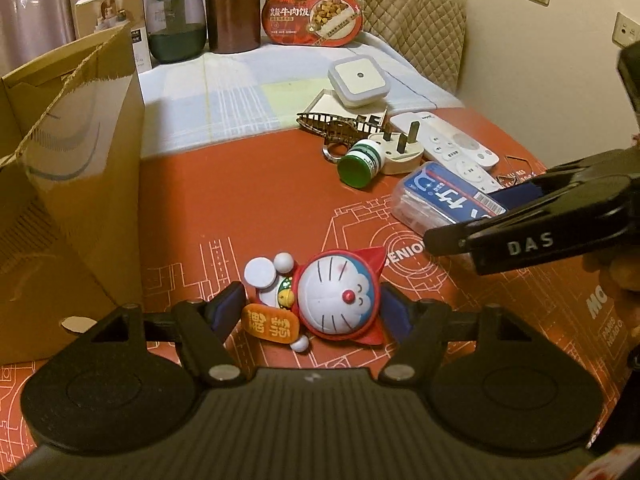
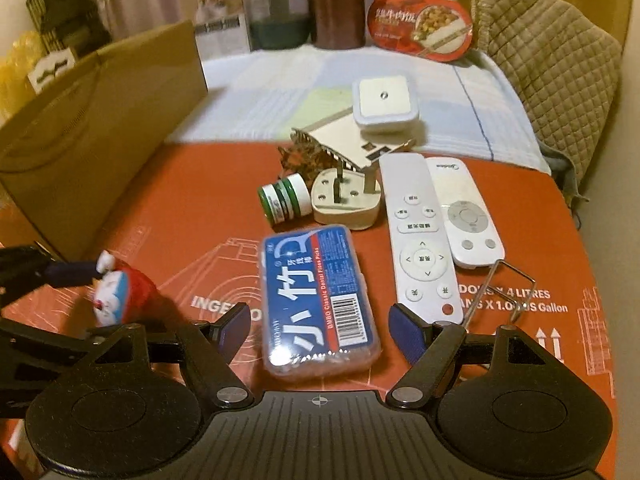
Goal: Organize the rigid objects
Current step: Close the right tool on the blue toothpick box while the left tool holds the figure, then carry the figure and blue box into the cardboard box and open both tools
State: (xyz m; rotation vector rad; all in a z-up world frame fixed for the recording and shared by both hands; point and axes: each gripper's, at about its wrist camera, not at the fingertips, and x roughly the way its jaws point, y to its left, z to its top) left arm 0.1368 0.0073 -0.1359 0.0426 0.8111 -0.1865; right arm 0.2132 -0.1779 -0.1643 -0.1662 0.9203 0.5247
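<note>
A Doraemon figure [image 1: 340,296] in a red cape lies on its back on the red printed mat [image 1: 240,200]. My left gripper [image 1: 314,308] is shut on it, one blue pad against the cape and the other at the orange sign. In the right wrist view the same figure [image 2: 120,296] is held at the far left by the left gripper [image 2: 60,276]. A blue-labelled clear box of floss picks [image 2: 318,300] lies between the spread fingers of my right gripper [image 2: 320,326], which is open, with a gap on each side.
A brown paper bag [image 1: 72,200] stands open at the left. Two white remotes [image 2: 420,240], a beige plug [image 2: 344,204], a green-capped bottle [image 2: 284,202], a white night light [image 2: 384,104] and a wire clip [image 2: 500,288] lie beyond. Jars and a meal box [image 1: 314,18] line the back.
</note>
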